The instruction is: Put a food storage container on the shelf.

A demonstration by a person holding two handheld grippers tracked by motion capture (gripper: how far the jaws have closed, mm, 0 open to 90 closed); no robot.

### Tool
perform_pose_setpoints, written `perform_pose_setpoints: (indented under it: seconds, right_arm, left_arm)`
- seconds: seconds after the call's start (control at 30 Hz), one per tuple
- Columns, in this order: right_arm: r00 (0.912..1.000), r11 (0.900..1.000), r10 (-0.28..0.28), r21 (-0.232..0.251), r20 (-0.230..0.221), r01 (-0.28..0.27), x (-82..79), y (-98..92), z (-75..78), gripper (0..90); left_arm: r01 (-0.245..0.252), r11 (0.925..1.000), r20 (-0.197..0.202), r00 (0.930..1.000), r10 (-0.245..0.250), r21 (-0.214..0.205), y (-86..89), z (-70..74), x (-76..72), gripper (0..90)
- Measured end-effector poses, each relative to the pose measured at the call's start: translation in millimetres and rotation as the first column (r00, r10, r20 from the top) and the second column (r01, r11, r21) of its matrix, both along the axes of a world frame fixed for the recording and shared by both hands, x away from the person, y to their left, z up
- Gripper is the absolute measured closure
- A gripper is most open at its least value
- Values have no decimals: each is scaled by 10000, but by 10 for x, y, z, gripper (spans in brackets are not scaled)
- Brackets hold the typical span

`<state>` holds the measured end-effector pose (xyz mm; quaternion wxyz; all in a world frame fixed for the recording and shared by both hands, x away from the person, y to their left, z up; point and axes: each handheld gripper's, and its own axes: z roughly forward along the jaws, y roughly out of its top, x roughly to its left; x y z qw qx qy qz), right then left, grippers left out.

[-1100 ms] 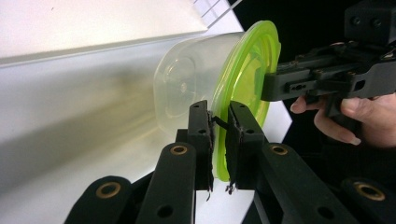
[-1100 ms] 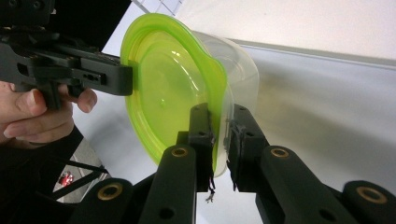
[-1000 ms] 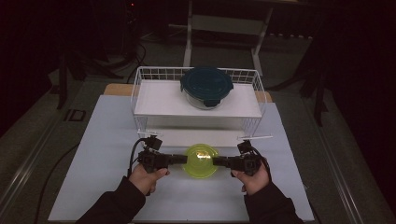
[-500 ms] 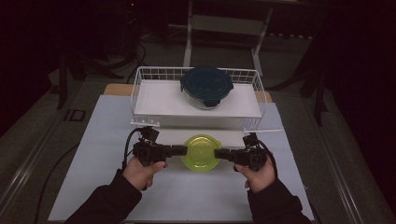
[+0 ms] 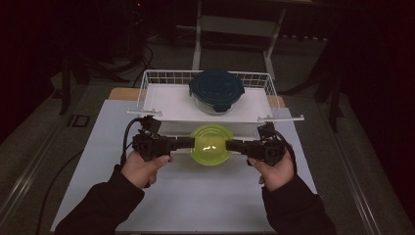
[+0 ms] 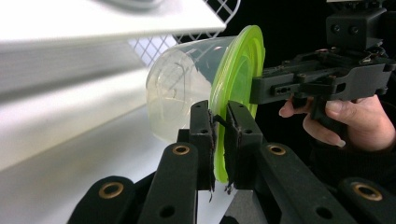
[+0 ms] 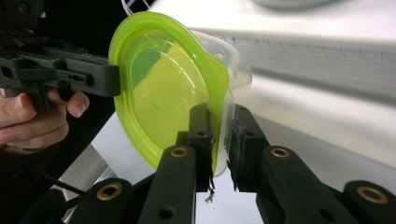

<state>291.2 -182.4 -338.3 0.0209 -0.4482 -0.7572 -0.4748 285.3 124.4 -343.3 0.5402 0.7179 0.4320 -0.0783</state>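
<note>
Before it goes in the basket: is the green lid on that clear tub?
On. The green lid caps the clear tub; both tongs pinch its rim.

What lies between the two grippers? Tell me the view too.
A clear container with a green lid lies between them: the left gripper clamps its rim from one side, the right gripper from the other. The high view shows it.

green-lidded tub [image 5: 211, 145] between both tongs [image 5: 190, 142] [image 5: 230, 145]
</note>
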Motion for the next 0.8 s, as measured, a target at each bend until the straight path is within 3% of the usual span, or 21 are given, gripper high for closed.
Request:
perform_pose_setpoints:
  seconds: [0.37, 0.5, 0.8]
  right_arm:
    - [9982, 9999, -158, 13, 580, 157, 132, 56, 414, 804]
    - [9961, 9995, -321, 45, 816, 318, 203, 66, 595, 803]
    - [9925, 9983, -579, 130, 1081, 568, 360, 82, 825, 802]
  left_arm:
    - [-103, 9999, 512, 9986, 104, -22, 40, 452, 158, 818]
    - [-173, 9998, 635, 9978, 178, -83, 38, 576, 213, 818]
    - [-354, 9994, 913, 9952, 358, -58, 29, 812, 385, 818]
